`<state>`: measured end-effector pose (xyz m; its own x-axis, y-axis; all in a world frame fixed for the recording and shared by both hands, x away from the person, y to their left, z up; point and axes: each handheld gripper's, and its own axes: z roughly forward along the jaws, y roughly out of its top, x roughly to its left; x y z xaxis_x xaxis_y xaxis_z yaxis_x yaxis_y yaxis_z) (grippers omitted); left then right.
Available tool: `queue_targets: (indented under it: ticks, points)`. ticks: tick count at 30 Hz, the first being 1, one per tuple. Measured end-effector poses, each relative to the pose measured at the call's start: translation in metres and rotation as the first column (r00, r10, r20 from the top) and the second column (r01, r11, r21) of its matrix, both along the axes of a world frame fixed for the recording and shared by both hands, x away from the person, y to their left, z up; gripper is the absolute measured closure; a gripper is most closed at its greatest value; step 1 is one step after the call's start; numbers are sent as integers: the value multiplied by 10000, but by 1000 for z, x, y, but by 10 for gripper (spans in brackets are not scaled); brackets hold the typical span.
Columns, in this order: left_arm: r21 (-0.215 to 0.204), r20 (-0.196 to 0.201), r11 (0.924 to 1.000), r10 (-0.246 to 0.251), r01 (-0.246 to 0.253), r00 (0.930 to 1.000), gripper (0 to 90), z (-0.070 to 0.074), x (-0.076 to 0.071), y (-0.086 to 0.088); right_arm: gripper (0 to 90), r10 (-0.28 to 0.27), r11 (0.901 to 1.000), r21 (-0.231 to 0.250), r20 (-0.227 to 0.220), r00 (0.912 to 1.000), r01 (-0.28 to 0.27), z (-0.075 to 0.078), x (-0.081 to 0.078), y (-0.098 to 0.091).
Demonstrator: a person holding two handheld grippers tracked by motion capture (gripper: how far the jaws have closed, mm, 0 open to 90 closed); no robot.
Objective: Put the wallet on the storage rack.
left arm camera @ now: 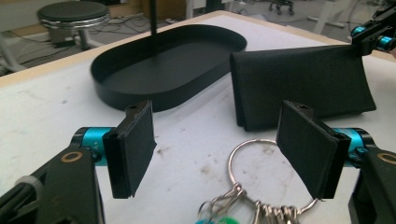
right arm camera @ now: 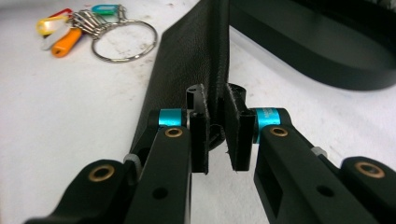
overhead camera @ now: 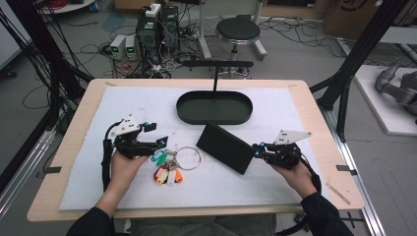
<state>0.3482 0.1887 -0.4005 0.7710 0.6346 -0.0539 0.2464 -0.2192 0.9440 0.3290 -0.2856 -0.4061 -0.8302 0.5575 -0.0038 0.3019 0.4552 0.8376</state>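
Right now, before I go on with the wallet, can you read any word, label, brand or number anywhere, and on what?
None can be read.
Blue sleeve on the right gripper: faint print, too blurred.
Coloured key tags: labels too small.
Wallet and tray: no marking shows.

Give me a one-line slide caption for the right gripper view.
Right gripper shut on the edge of a black wallet, key ring and black tray behind.
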Motion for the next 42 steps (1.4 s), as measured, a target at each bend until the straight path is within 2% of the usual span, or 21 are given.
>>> queue_targets:
  ticks: [4, 8, 9, 12, 16, 18, 21, 26, 27, 29, 31, 33, 34, 35, 37, 38, 40, 41, 42]
  points:
    - [-182, -229, 9990, -419, 415, 9989, 279, 2, 8, -13, 822, 386, 9993, -38, 426, 9983, -385, 3, -4, 1]
    - [-292, -240, 9953, -934, 926, 9953, 279, 6, 16, -26, 823, 759, 9971, -61, 688, 9947, -757, 5, -8, 2]
    - [-332, -356, 9939, -1068, 1056, 9936, 279, 7, 19, -30, 823, 816, 9967, -88, 716, 9941, -812, 6, -9, 3]
    - [-338, -407, 9912, -1291, 1278, 9908, 278, 7, 26, -40, 822, 1103, 9938, -254, 878, 9900, -1085, 8, -11, 3]
    - [-371, -681, 9846, -1728, 1706, 9826, 275, 4, 36, -54, 821, 1382, 9899, -466, 1068, 9846, -1338, 10, -13, 1]
    - [-419, -895, 9786, -2046, 2016, 9747, 275, 1, 41, -61, 821, 1526, 9877, -498, 1102, 9821, -1479, 10, -13, 0]
    - [-290, -939, 9712, -2383, 2366, 9666, 274, -3, 46, -72, 821, 1676, 9853, -533, 1147, 9792, -1624, 10, -14, -3]
    - [-270, -1390, 9581, -2862, 2852, 9480, 277, -9, 55, -87, 819, 1908, 9812, -518, 1213, 9741, -1857, 11, -15, -5]
    - [-285, -1359, 9582, -2858, 2846, 9486, 276, -9, 57, -89, 819, 1972, 9800, -512, 1208, 9729, -1923, 11, -15, -5]
    - [-402, -1453, 9542, -2991, 2965, 9431, 277, -9, 62, -94, 818, 2083, 9777, -527, 1246, 9701, -2032, 11, -15, -5]
    - [-463, -1388, 9517, -3069, 3034, 9416, 276, -11, 65, -98, 818, 2115, 9771, -501, 1191, 9701, -2069, 11, -15, -5]
    - [-366, -1611, 9465, -3224, 3208, 9328, 276, -13, 70, -102, 818, 2206, 9751, -518, 1239, 9675, -2157, 11, -16, -6]
    - [-331, -1701, 9485, -3161, 3152, 9334, 276, -15, 72, -104, 818, 2251, 9741, -511, 1220, 9667, -2204, 11, -16, -6]
    - [-302, -1788, 9468, -3205, 3205, 9302, 276, -16, 74, -106, 819, 2253, 9740, -530, 1248, 9663, -2202, 12, -16, -6]
    - [-424, -1983, 9322, -3605, 3595, 9114, 277, -19, 76, -110, 818, 2337, 9720, -530, 1231, 9645, -2287, 12, -15, -7]
    - [-352, -1944, 9250, -3777, 3784, 9053, 292, -19, 76, -112, 818, 2308, 9727, -529, 1225, 9653, -2258, 12, -15, -7]
    - [-235, -1891, 9014, -4286, 4323, 8835, 412, -20, 73, -115, 817, 2335, 9721, -542, 1232, 9645, -2284, 11, -15, -8]
    - [95, -1819, 9024, -4221, 4309, 8881, 446, -20, 71, -117, 815, 2323, 9723, -547, 1203, 9652, -2272, 11, -14, -8]
    - [268, -1769, 8996, -4249, 4359, 8878, 471, -18, 71, -116, 813, 2326, 9723, -504, 1148, 9658, -2282, 11, -14, -9]
